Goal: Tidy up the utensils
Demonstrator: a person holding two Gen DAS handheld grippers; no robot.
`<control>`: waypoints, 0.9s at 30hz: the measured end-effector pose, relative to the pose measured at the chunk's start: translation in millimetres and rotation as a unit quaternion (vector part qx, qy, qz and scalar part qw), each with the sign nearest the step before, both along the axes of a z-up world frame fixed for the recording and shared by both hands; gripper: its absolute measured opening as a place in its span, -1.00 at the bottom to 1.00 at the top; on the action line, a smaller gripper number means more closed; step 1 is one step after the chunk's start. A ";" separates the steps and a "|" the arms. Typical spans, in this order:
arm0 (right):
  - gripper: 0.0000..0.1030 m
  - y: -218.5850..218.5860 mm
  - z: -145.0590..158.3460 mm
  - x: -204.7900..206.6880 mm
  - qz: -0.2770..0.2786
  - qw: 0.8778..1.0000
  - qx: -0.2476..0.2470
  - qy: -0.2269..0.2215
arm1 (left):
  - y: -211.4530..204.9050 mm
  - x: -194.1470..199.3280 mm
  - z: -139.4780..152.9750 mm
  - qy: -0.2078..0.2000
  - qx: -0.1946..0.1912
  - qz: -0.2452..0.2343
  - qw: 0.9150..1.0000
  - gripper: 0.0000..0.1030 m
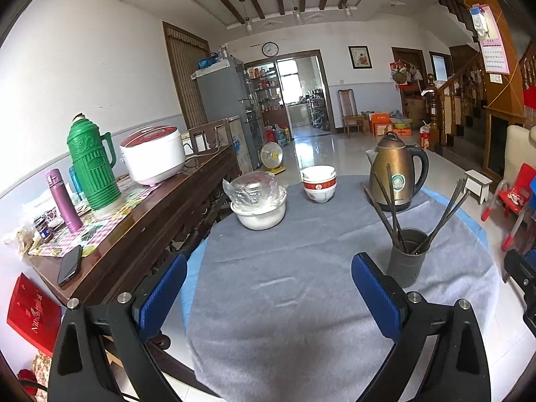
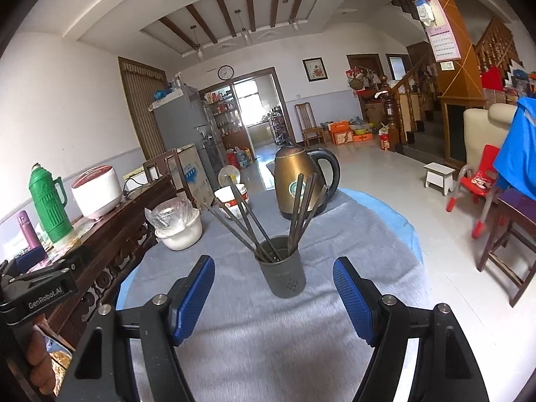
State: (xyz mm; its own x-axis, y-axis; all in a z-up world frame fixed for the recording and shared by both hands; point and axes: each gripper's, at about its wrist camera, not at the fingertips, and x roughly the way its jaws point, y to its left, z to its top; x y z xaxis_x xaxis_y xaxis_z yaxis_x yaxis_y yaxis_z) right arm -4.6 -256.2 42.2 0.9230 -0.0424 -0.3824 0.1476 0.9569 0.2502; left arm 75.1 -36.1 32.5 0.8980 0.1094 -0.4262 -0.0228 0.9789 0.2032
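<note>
Chopsticks [image 2: 254, 221] are already stood in the dark holder cup [image 2: 283, 269], which sits in front of the kettle [image 2: 298, 181] on the worktop [image 2: 268, 335]. No loose utensils are seen near the cup. Left tongs [image 1: 268, 284] and right tongs [image 2: 273, 288] are released, nothing gripped. Task is judged essentially done.

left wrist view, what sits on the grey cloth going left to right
White pot with a plastic-wrapped lid → stacked white bowls with red bands → bronze electric kettle with a black handle. The dark grey chopstick holder stands nearer, overlapping the kettle's span.
</note>
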 end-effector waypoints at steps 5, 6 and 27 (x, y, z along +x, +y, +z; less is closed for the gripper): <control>0.50 4.3 2.1 -15.8 -0.006 1.000 -0.003 -0.004 | 4.2 -8.6 0.8 0.001 0.004 0.001 1.000 0.91; 0.50 5.6 3.2 -16.2 -0.007 1.000 -0.003 -0.006 | 5.0 -10.2 1.1 0.001 0.006 0.001 1.000 0.91; 0.50 49.2 21.2 -25.8 -0.007 0.999 -0.039 -0.011 | 46.1 -34.8 16.4 -0.034 -0.001 0.025 0.999 0.92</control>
State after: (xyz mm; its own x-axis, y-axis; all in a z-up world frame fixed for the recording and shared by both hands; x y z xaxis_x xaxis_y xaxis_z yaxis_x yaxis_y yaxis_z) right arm -30.4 -206.9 63.5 0.9302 -0.0836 -0.3575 0.1561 0.9714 0.1788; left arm 40.3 10.0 48.9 0.9183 0.1545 -0.3645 -0.0859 0.9765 0.1976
